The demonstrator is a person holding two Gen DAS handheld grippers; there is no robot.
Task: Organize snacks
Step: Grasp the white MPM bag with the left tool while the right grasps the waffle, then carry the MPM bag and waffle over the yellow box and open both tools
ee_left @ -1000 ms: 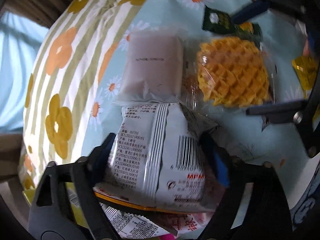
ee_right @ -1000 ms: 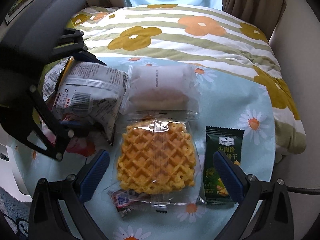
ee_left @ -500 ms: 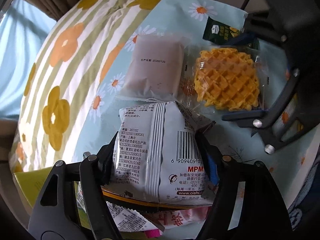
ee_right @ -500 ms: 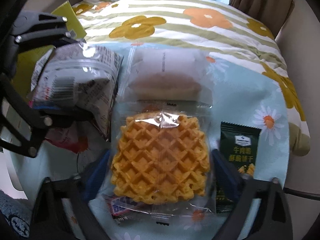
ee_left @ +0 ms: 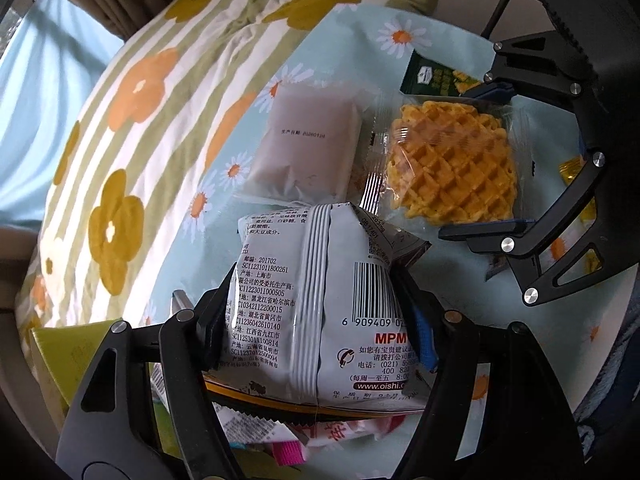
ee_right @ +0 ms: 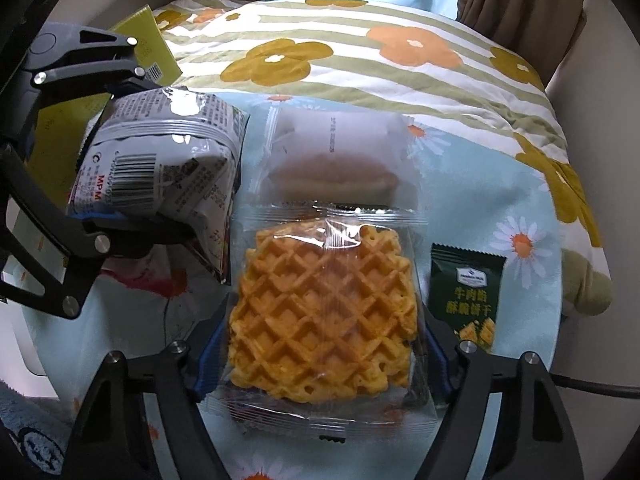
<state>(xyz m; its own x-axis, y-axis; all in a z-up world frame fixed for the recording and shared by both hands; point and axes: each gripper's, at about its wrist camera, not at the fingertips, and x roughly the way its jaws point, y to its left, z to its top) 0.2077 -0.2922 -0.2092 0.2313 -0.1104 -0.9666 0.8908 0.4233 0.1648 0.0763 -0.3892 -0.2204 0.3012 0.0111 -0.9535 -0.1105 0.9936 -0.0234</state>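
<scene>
My left gripper (ee_left: 316, 292) is shut on a grey foil snack bag (ee_left: 320, 300), barcode side up, held just above other packets. The right wrist view shows the same bag (ee_right: 160, 160) in that gripper (ee_right: 168, 156) at the left. My right gripper (ee_right: 324, 320) straddles a clear-wrapped waffle (ee_right: 324, 300) lying on the daisy cloth (ee_right: 480, 184). Its jaws are closing, and the blue pads (ee_right: 210, 352) sit against the wrapper's two sides. From the left wrist, the waffle (ee_left: 452, 164) lies between the right gripper's (ee_left: 464, 164) fingers.
A pale frosted cake packet (ee_right: 332, 160) lies beyond the waffle. A dark green biscuit packet (ee_right: 468, 292) lies to its right. Red and pink packets (ee_left: 340, 432) rest under the held bag. A green box (ee_right: 148, 48) stands at the left, and a flowered quilt (ee_right: 360, 60) lies behind.
The right jaws came down around the waffle and narrowed from wide apart to its sides. The left jaws tightened on the grey bag and tilted slightly.
</scene>
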